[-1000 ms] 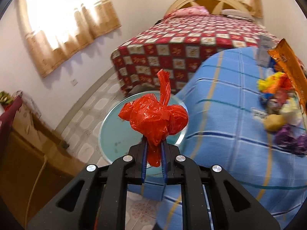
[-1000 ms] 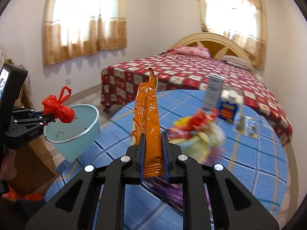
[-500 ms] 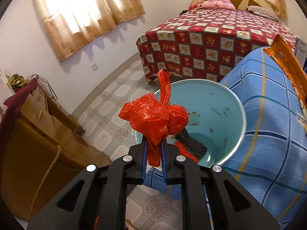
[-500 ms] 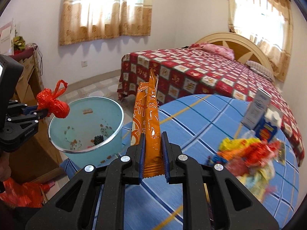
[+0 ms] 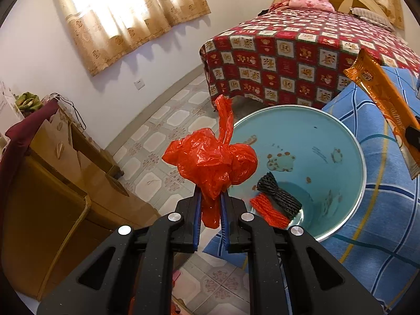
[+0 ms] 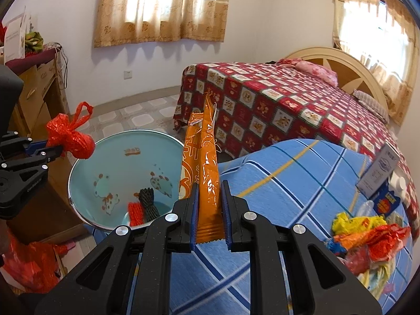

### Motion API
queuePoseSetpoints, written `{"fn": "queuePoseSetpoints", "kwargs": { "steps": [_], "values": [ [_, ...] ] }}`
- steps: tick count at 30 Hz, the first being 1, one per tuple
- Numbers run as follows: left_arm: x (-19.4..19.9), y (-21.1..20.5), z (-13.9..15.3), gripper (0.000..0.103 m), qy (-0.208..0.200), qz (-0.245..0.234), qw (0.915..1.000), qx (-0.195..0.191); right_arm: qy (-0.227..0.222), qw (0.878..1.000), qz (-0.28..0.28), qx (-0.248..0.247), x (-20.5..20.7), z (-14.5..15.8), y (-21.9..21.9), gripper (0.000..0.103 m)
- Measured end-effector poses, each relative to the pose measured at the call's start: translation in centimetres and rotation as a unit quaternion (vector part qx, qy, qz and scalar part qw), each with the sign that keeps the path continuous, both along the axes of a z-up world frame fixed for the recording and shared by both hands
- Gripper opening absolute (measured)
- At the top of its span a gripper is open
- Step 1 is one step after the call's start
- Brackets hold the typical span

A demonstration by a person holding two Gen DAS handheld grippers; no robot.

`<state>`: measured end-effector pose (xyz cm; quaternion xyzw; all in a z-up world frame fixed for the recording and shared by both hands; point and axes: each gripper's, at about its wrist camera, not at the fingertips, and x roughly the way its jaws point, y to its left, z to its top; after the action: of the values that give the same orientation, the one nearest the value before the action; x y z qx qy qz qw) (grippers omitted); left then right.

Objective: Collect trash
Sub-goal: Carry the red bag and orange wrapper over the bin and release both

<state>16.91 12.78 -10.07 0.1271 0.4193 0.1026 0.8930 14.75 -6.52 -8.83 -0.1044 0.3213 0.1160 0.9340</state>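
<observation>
Both grippers have swung toward the light-blue bin (image 5: pixel 338 141), which a second ago lay farther off; the left gripper (image 5: pixel 210 204) is clamped on a knotted red plastic bag (image 5: pixel 210 162) at the bin's near-left rim; the right gripper (image 6: pixel 210 210) pinches an orange wrapper (image 6: pixel 202 162) just right of the bin; releases seem imminent; more trash (image 6: pixel 367 233) waits well right of the bin

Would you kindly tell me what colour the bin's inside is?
Light turquoise with small cartoon prints; the bin shows best in the left wrist view.
</observation>
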Motion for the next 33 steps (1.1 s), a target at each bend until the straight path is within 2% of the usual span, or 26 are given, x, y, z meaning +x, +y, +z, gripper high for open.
{"fn": "queuePoseSetpoints", "kwargs": {
  "steps": [11, 33],
  "values": [
    [0.6, 0.7, -0.4, 0.012, 0.006, 0.009, 0.9999, 0.004, 0.009, 1.0, 0.017, -0.01, 1.3, -0.6, 2.1, 0.017],
    [0.7, 0.5, -0.7, 0.012, 0.008, 0.004, 1.0, -0.001, 0.016, 0.999, 0.027, -0.013, 1.5, -1.0, 2.9, 0.017]
  ]
}}
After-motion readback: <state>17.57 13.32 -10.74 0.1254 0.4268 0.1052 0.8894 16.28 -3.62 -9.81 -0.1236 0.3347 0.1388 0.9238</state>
